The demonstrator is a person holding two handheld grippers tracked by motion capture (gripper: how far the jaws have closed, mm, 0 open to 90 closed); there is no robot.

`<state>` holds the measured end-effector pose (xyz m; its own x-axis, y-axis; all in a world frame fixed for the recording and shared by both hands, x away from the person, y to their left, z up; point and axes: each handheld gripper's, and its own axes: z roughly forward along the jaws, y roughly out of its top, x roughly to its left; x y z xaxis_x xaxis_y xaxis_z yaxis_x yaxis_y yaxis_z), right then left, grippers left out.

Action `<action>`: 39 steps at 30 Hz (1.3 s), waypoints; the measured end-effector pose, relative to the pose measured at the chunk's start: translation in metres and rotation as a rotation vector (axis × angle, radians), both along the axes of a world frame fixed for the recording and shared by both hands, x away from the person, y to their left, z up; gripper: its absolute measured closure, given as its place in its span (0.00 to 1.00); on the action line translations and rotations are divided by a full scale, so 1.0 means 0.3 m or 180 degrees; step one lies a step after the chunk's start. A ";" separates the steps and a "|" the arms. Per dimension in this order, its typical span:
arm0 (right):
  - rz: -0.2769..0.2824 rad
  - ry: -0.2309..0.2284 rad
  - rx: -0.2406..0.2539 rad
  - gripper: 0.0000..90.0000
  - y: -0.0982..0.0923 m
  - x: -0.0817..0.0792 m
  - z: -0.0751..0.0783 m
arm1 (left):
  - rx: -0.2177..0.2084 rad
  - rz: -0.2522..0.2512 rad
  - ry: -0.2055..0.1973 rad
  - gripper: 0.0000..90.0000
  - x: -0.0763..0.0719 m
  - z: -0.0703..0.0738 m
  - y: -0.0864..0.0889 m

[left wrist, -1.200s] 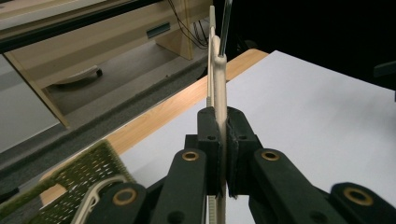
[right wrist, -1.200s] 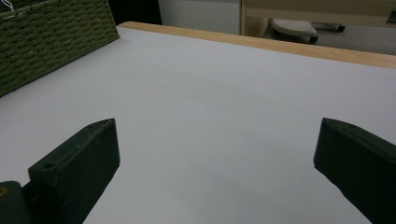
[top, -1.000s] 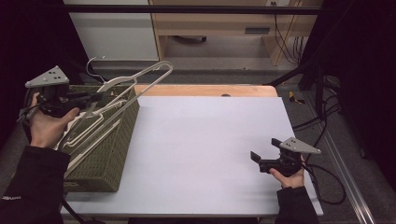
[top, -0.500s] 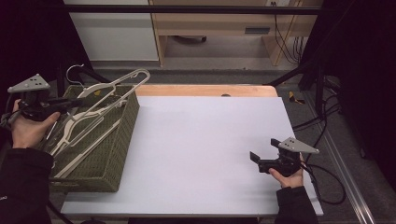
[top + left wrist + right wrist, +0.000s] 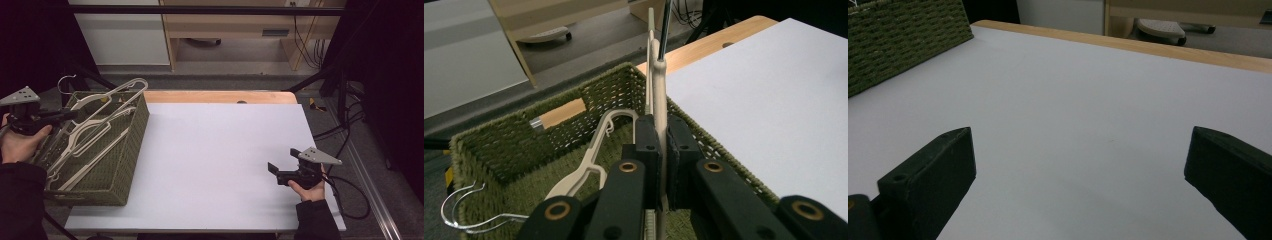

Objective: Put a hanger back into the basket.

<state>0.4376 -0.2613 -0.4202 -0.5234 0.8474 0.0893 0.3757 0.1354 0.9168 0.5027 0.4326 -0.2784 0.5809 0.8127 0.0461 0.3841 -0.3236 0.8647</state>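
A pale grey-white table top (image 5: 220, 160) takes up most of the high view, with a strip of light wood (image 5: 220, 96) along its far edge and black frame rails around it. Beyond it the room is dim: grey floor, a white panel, a wooden desk (image 5: 235, 30) with cables hanging at its right. At the table's left edge sits an olive-green woven basket (image 5: 112, 172), rectangular and open-topped, with several cream plastic hangers (image 5: 85, 145) lying crosswise inside it and a wire hook (image 5: 65, 80) poking over its far corner. The left gripper (image 5: 62, 116) reaches over the basket's left rim with its jaws pressed together on the thin bar of one cream hanger (image 5: 659, 100); in the left gripper view that bar runs straight up between the black pads, with a dark metal rod above it, over the basket's inside. The held hanger's long arm slants up across the basket toward its far right corner. The right gripper (image 5: 274, 170) rests low near the table's right front, well apart from the basket, its jaws spread wide over bare table with nothing between them.
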 end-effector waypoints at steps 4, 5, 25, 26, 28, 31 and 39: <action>-0.0013 -0.0013 -0.0013 0.01 -0.002 0.001 0.000 | -0.0019 0.0047 0.0042 0.96 0.000 -0.014 0.027; -0.0014 -0.0007 -0.0012 0.01 -0.001 0.000 -0.001 | -0.0014 0.0058 0.0051 0.96 -0.001 -0.017 0.034; 0.0002 0.0008 -0.0017 0.01 0.002 0.000 -0.002 | -0.0098 0.0153 0.0361 0.96 -0.010 -0.183 0.073; 0.0003 0.0013 -0.0011 0.01 0.002 0.000 -0.002 | -0.0117 0.0164 0.0382 0.96 -0.009 -0.193 0.070; 0.0006 0.0013 -0.0015 0.01 0.002 0.000 -0.002 | -0.0134 0.0179 0.0432 0.96 -0.005 -0.209 0.065; -0.0004 0.0022 -0.0002 0.01 0.001 -0.002 0.000 | -0.0145 0.0198 0.0466 0.96 0.001 -0.222 0.055; -0.0007 0.0008 -0.0007 0.01 0.001 -0.003 0.002 | -0.0142 0.0325 0.0658 0.95 0.030 -0.258 0.045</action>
<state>0.4368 -0.2611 -0.4197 -0.5213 0.8488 0.0889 0.3783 0.1364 0.9156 0.5117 0.4462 -0.3559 0.4888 0.8663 -0.1026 0.5833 -0.2371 0.7769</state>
